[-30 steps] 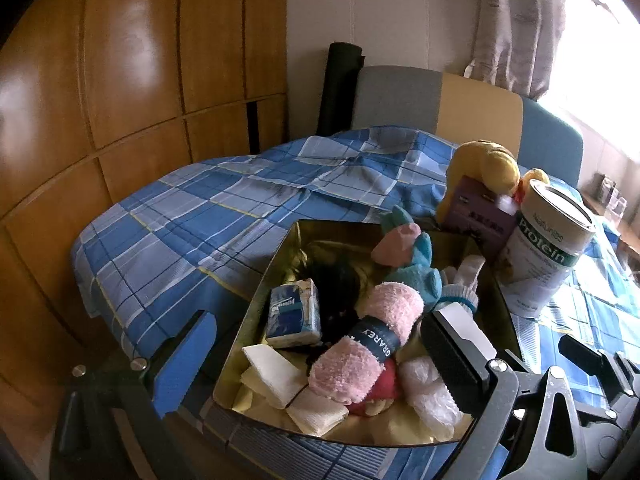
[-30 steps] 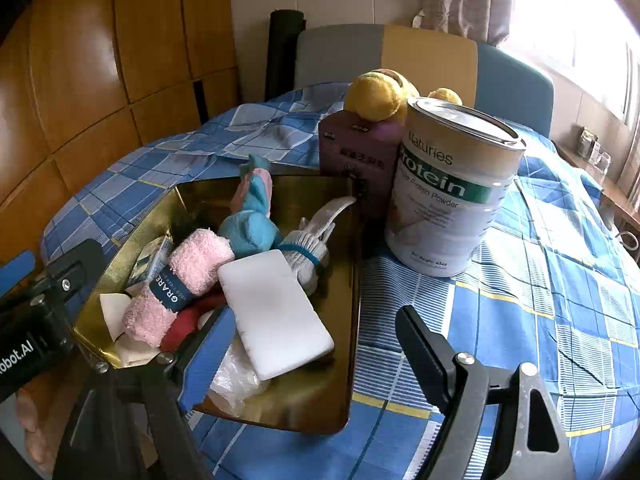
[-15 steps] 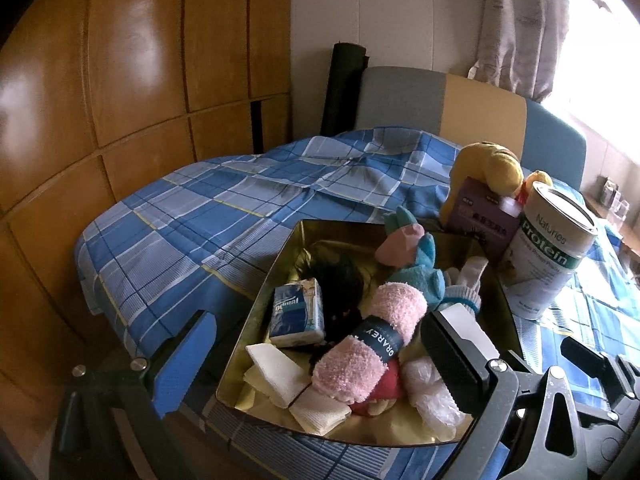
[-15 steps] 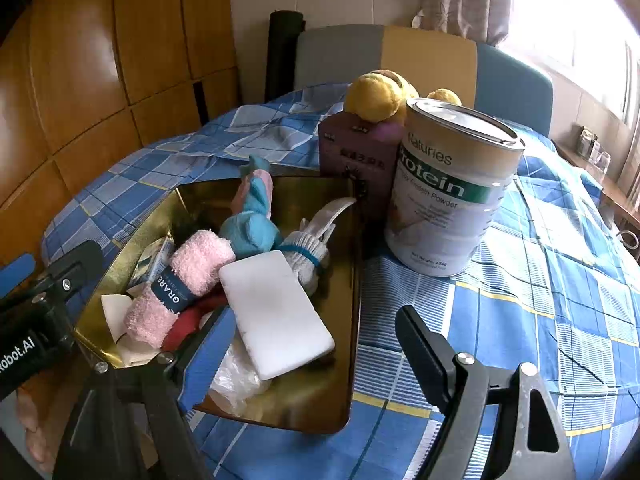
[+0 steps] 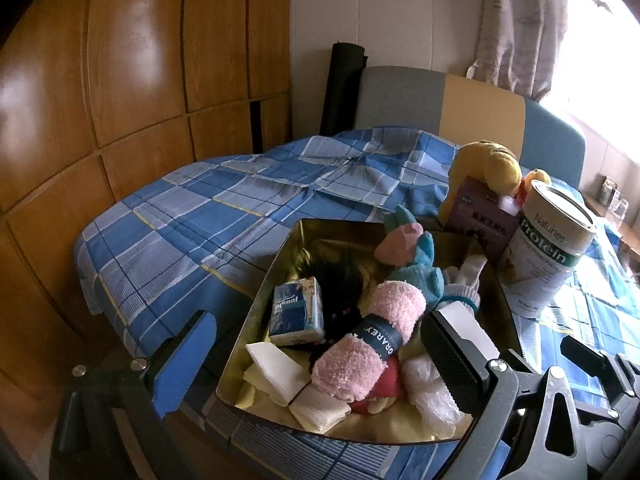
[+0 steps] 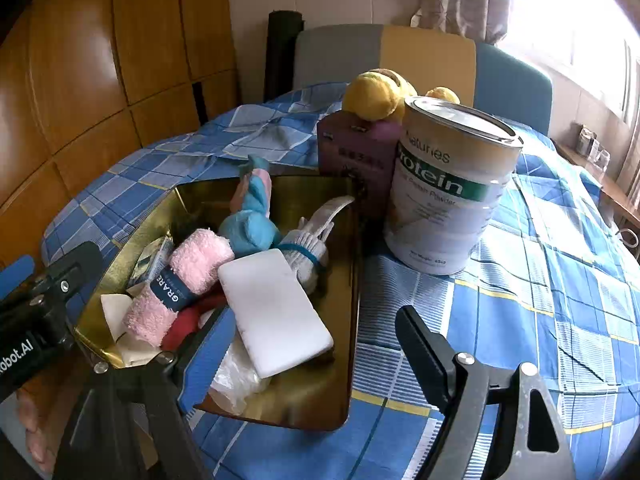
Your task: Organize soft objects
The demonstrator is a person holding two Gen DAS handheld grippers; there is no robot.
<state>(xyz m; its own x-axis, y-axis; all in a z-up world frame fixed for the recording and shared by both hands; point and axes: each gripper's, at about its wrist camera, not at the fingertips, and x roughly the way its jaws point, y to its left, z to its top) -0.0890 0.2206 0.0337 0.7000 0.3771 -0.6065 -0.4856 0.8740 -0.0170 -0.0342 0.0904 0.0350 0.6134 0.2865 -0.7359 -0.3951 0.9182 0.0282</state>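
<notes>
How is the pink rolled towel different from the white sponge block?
The pink rolled towel is fluffy and tube-shaped; the white sponge block is smooth and flat. The towel wears a dark paper band with letters, while the sponge is plain. The towel lies at the left of the gold tray; the sponge leans toward its middle. Both sit in that tray, touched by no gripper.

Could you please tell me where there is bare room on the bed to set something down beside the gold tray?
The widest bare patch is the checked bedspread left of the gold tray, toward the wooden wall. A second lies right of the tray, in front of the protein can. The tray is crowded: rolled pink towel, tissue pack, white sponge. Behind it, a purple box and yellow plush toy fill the space.
</notes>
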